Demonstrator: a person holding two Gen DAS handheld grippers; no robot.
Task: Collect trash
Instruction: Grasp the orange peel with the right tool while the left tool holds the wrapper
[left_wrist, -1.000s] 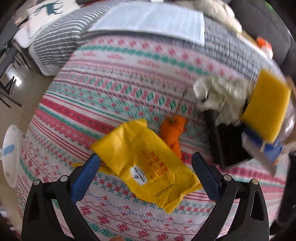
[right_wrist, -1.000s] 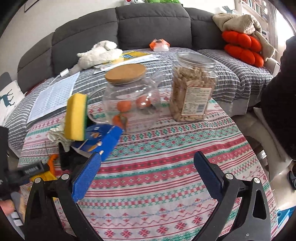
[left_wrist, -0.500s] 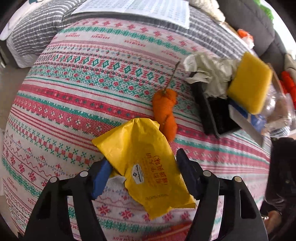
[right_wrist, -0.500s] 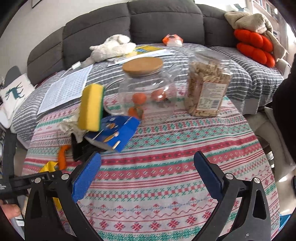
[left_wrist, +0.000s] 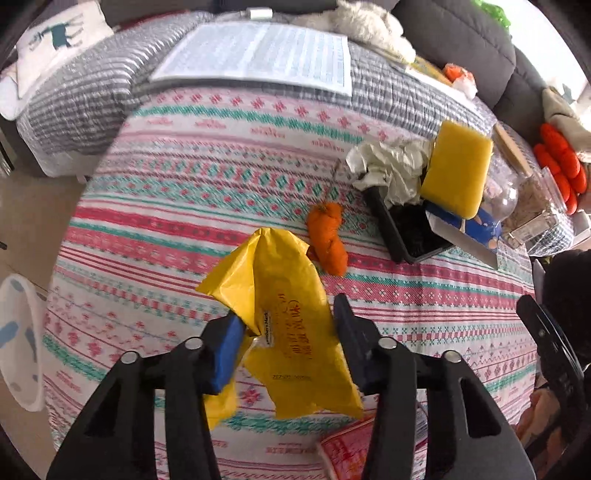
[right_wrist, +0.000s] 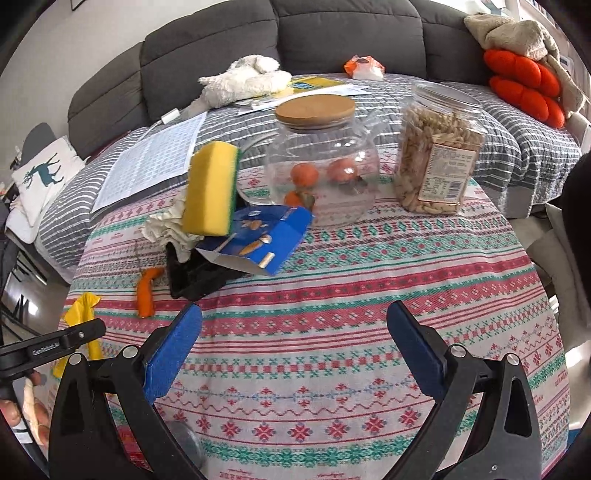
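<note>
The left gripper (left_wrist: 288, 332) is closing its jaws on the yellow snack wrapper (left_wrist: 284, 314), crumpled between the pads and lifting off the patterned tablecloth (left_wrist: 184, 206). The right gripper (right_wrist: 295, 350) hovers with jaws spread, nothing between them. Still to collect, by the look of it: the orange peel (left_wrist: 328, 240), crumpled tissue (left_wrist: 391, 166) and blue carton (right_wrist: 258, 243) on the black tray (left_wrist: 402, 232). No bin is identifiable.

Left gripper closing, right gripper wide

The left gripper (left_wrist: 286, 328) points steeply down, jaws closing on something pinched between them; the right gripper (right_wrist: 293, 336) hangs open, holding nothing.
</note>
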